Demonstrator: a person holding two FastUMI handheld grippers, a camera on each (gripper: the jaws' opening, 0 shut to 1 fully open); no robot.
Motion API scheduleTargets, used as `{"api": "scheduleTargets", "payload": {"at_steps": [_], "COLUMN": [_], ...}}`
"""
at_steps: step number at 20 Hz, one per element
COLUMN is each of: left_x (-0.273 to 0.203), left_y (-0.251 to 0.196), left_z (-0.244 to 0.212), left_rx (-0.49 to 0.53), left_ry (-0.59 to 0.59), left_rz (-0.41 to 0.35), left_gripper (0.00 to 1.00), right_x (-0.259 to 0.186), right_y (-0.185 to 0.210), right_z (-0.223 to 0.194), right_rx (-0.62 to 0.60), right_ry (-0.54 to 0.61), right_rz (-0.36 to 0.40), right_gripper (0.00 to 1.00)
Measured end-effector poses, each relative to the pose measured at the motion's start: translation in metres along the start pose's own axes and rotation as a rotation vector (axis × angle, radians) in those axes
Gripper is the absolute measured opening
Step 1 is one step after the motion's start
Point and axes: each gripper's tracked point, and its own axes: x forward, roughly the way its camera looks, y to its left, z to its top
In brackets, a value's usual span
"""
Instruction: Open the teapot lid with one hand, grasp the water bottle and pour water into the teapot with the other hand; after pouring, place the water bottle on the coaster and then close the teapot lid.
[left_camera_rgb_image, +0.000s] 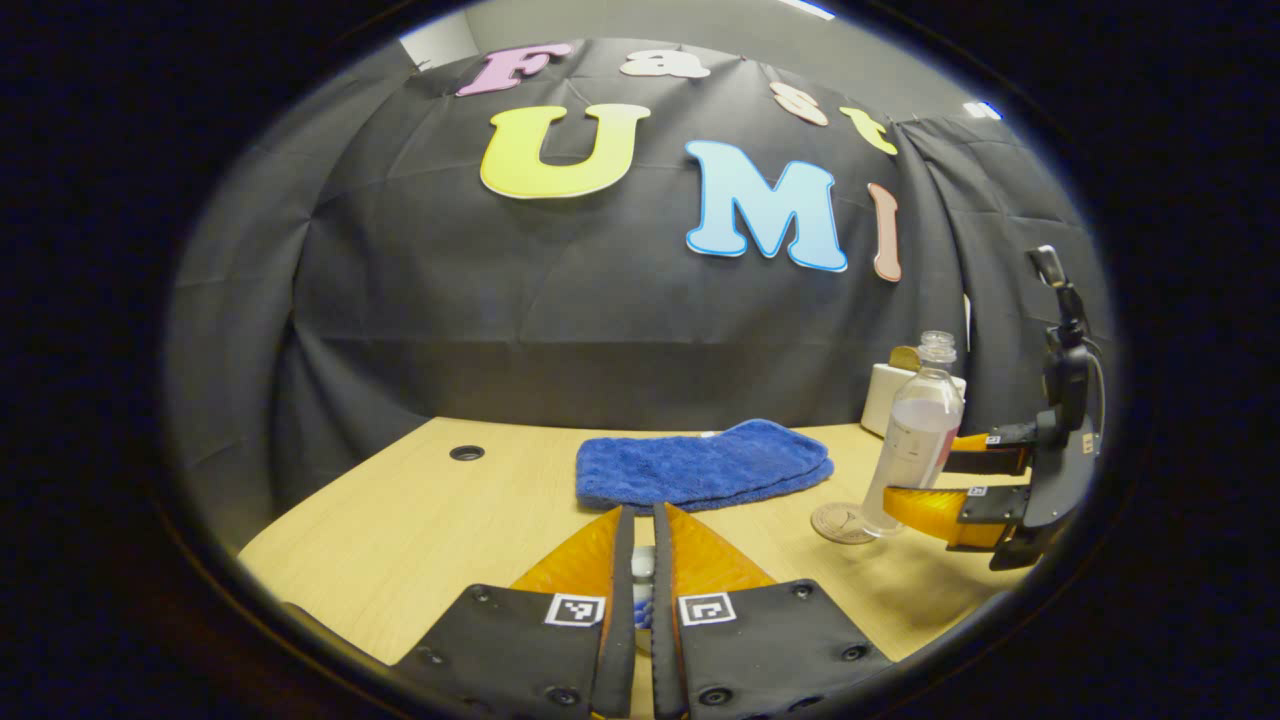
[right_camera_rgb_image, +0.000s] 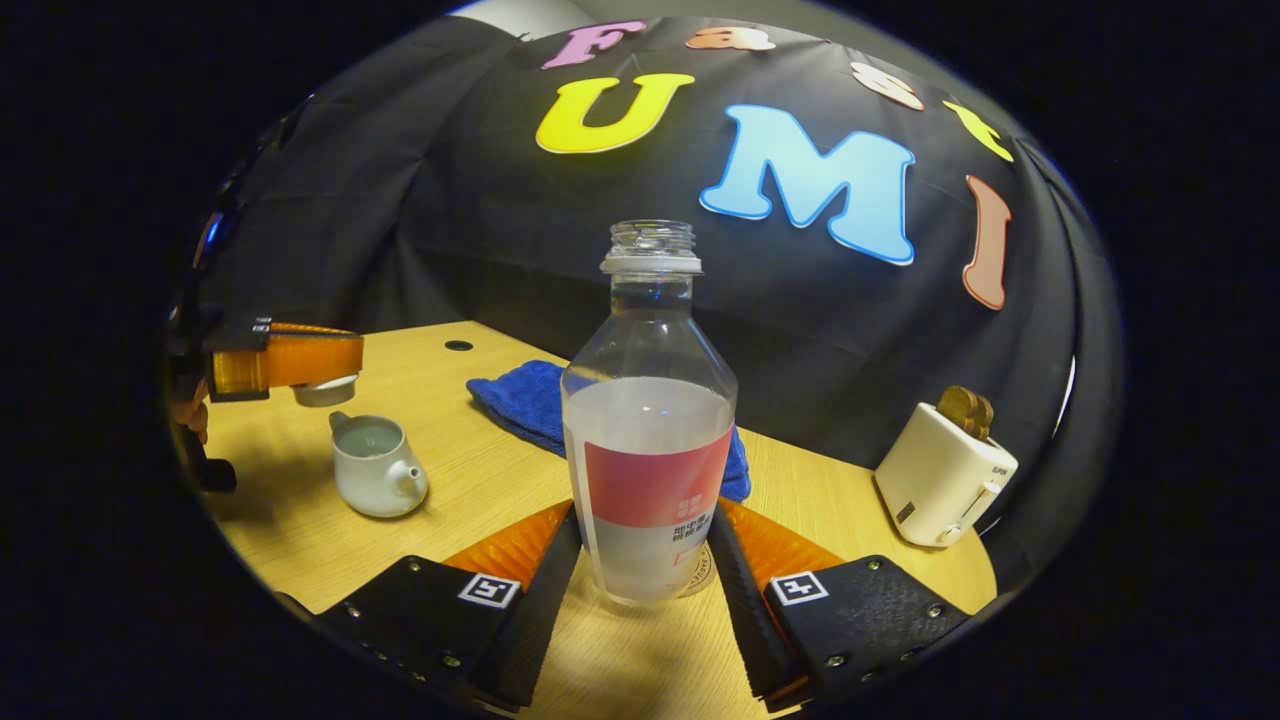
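A clear, uncapped water bottle (right_camera_rgb_image: 650, 430), about half full, stands upright between the fingers of my right gripper (right_camera_rgb_image: 645, 510), which press on its lower sides. Its base is over a round coaster (right_camera_rgb_image: 703, 575); I cannot tell whether it rests on it. In the left gripper view the bottle (left_camera_rgb_image: 915, 440), the coaster (left_camera_rgb_image: 838, 523) and the right gripper (left_camera_rgb_image: 925, 475) are at the far right. A pale teapot (right_camera_rgb_image: 375, 470) sits open on the table with water inside. My left gripper (left_camera_rgb_image: 640, 512) is shut on the small white lid (left_camera_rgb_image: 641, 565). The lid (right_camera_rgb_image: 328, 388) hangs just above the teapot.
A folded blue towel (left_camera_rgb_image: 700, 465) lies mid-table toward the back wall. A white toaster (right_camera_rgb_image: 945, 470) with bread in it stands at the back right. A cable hole (left_camera_rgb_image: 466, 452) is in the wooden tabletop (left_camera_rgb_image: 420, 540) at the far left.
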Motion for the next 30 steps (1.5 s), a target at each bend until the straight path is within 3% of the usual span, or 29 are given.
{"api": "scheduleTargets", "payload": {"at_steps": [6, 11, 15, 18, 30], "left_x": [0.000, 0.000, 0.000, 0.003, 0.021], "left_y": [-0.004, -0.001, -0.003, -0.005, -0.026], "left_z": [0.007, 0.006, 0.005, 0.004, -0.011], "left_rx": [0.018, 0.015, 0.009, 0.011, 0.018], "left_ry": [-0.008, -0.007, -0.002, -0.003, 0.020], "left_rz": [0.005, 0.011, 0.008, 0.002, -0.035], "left_gripper": [0.14, 0.14, 0.13, 0.14, 0.13], "right_x": [0.043, 0.053, 0.053, 0.046, 0.012], "right_y": [-0.025, -0.031, -0.032, -0.037, -0.037], "right_z": [-0.018, -0.027, -0.029, -0.027, -0.018], "right_rx": [0.153, 0.178, 0.167, 0.157, 0.212], "right_ry": [0.020, 0.025, 0.034, 0.030, -0.011], "right_rz": [-0.062, -0.082, -0.097, -0.111, -0.094], "right_gripper": [0.76, 0.76, 0.78, 0.93, 0.93]}}
